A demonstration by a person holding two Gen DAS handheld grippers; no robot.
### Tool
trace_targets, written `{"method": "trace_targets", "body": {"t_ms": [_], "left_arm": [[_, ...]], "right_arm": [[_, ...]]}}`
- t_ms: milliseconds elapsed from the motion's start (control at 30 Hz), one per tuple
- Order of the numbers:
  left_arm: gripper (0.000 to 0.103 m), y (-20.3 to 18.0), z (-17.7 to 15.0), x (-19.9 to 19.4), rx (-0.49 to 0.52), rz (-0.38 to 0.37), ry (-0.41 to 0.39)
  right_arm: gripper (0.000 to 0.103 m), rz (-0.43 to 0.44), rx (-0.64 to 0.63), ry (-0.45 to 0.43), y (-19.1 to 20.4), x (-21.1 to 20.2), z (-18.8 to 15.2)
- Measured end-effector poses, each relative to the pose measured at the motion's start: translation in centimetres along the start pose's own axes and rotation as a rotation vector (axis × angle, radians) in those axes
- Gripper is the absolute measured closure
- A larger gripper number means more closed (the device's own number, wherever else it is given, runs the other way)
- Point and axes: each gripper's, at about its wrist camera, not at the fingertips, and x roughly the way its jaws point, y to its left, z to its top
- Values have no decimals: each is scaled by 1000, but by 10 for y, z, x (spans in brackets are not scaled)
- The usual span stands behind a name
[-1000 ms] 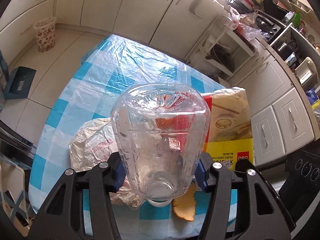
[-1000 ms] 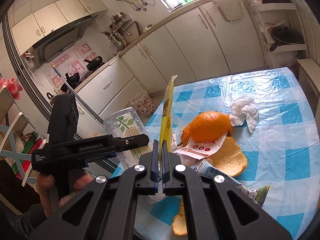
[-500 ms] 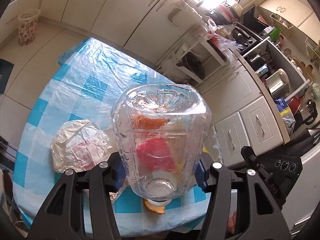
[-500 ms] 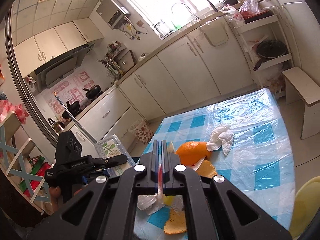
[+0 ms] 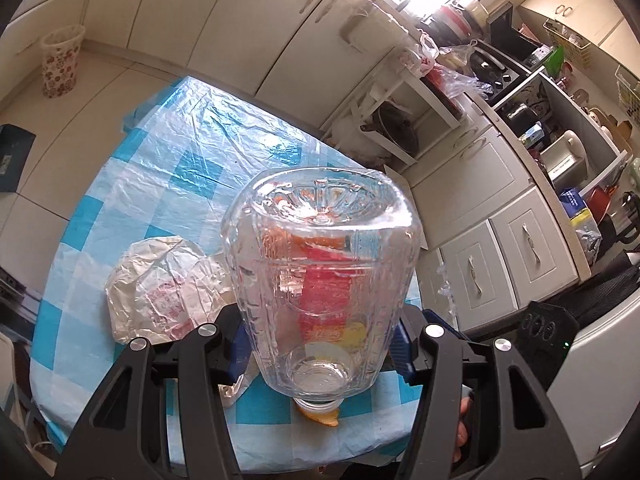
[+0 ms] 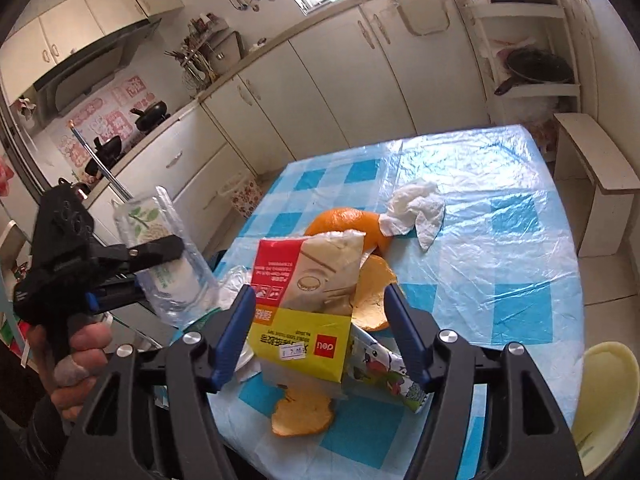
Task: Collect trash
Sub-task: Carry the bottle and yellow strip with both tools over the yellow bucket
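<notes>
My left gripper [image 5: 320, 332] is shut on a clear plastic bottle [image 5: 320, 276], held above the near table edge; it also shows in the right wrist view [image 6: 168, 264]. My right gripper [image 6: 318, 328] is open and empty, its jaws wide apart above a red-and-yellow package [image 6: 304, 304] that lies on the trash pile. Orange peels [image 6: 360, 232], a white tissue [image 6: 416, 208] and a printed carton [image 6: 380, 368] lie on the blue-checked table [image 6: 500, 220]. A crumpled wrapper [image 5: 160, 280] lies left of the bottle.
A floral waste bin [image 5: 60, 60] stands on the floor by the cabinets. A wooden stool [image 6: 592, 176] is at the table's far right. A yellow chair edge [image 6: 608, 392] is at the near right. Kitchen cabinets surround the table.
My right gripper has opened and let go of the red-and-yellow package, which now lies on the pile. The left gripper still holds the bottle and has shifted slightly.
</notes>
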Motion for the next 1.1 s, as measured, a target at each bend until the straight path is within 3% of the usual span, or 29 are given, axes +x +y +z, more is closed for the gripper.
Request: {"method": "trace_targets", "body": {"t_ms": [200,233,300,500,633,833,1000,1100], "left_arm": [[50,7,3,-7,-1,7,-9],[50,9,3,-7,-2,8,-9],[50,11,3,-8,-1,11,-7],[50,11,4,-9,-6,-2,-9],[50,5,2,-17,20,-21,-28],[50,-22,-1,-32,61,-70,-61],[50,-57,-9,-32,111,-82,-62],[50,-80,-19,-25,140,-95,-42]], "right_arm": [[42,27,47,80,-8,41,12],[66,53,61,89,-10,44,13],[98,135,96,115,-14,48,13],[101,247,78,14,0,9,16],[101,350,129,-117,-4,-39,21],[101,409,151,-352,-23,-133,20],[101,331,195,-444,-52,-178,16],[101,203,180,-462,-66,-196,7]]}}
